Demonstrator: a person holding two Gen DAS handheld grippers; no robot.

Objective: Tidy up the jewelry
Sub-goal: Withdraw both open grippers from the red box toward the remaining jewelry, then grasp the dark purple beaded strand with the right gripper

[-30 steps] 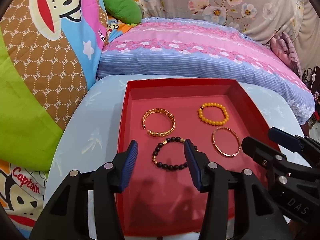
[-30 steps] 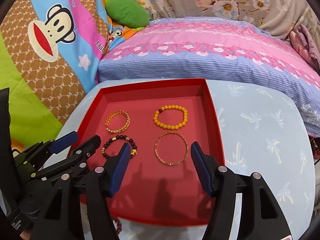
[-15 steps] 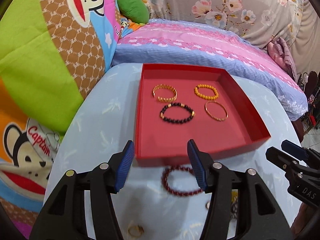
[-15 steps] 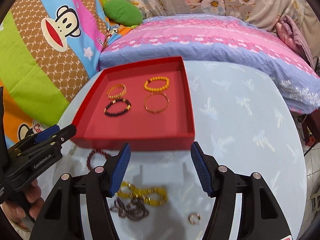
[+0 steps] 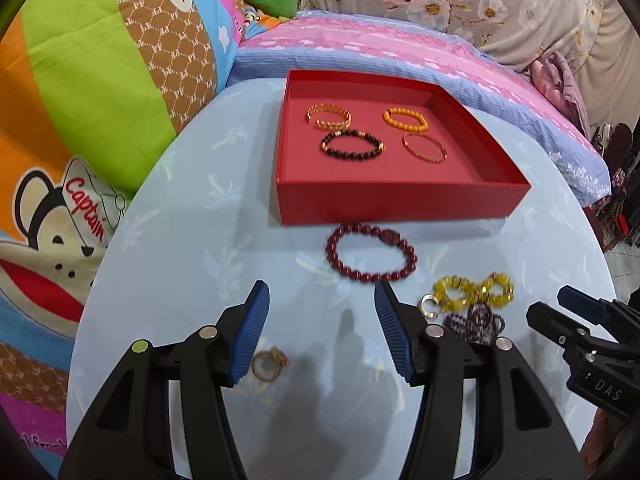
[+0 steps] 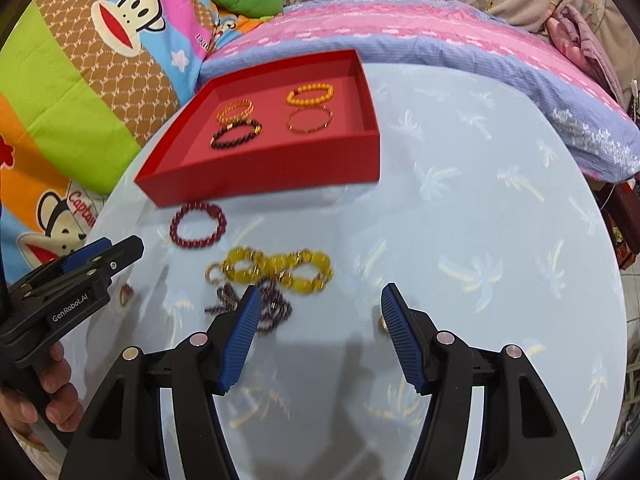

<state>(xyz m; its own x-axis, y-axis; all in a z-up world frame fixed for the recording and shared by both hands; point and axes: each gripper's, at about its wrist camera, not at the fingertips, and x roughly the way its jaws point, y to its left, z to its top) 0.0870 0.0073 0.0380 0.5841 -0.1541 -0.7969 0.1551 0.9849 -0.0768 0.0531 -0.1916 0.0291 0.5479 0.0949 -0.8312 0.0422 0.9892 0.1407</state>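
Observation:
A red tray [image 5: 400,196] [image 6: 264,170] on the pale blue table holds several bracelets: gold chain [image 5: 329,117], orange beads [image 5: 405,119], black beads [image 5: 351,149], thin gold bangle [image 5: 424,148]. On the table in front of it lie a dark red bead bracelet [image 5: 371,253] [image 6: 197,225], a yellow bead bracelet [image 5: 474,291] [image 6: 280,270], a dark purple strand [image 5: 476,322] [image 6: 248,304] and gold rings [image 5: 267,364] [image 5: 429,305] [image 6: 383,324]. My left gripper [image 5: 322,334] is open and empty, just short of the red bracelet. My right gripper [image 6: 320,336] is open and empty, near the purple strand.
The round table [image 6: 480,240] stands against a bed with a pink and blue striped cover [image 6: 400,36] and cartoon monkey bedding [image 5: 100,80] on the left. The right gripper shows at the right edge of the left wrist view [image 5: 560,304]; the left gripper shows in the right wrist view [image 6: 102,252].
Both grippers have pulled back from over the tray toward the table's near side, bringing the loose jewelry in front of the tray into view. Both stayed open.

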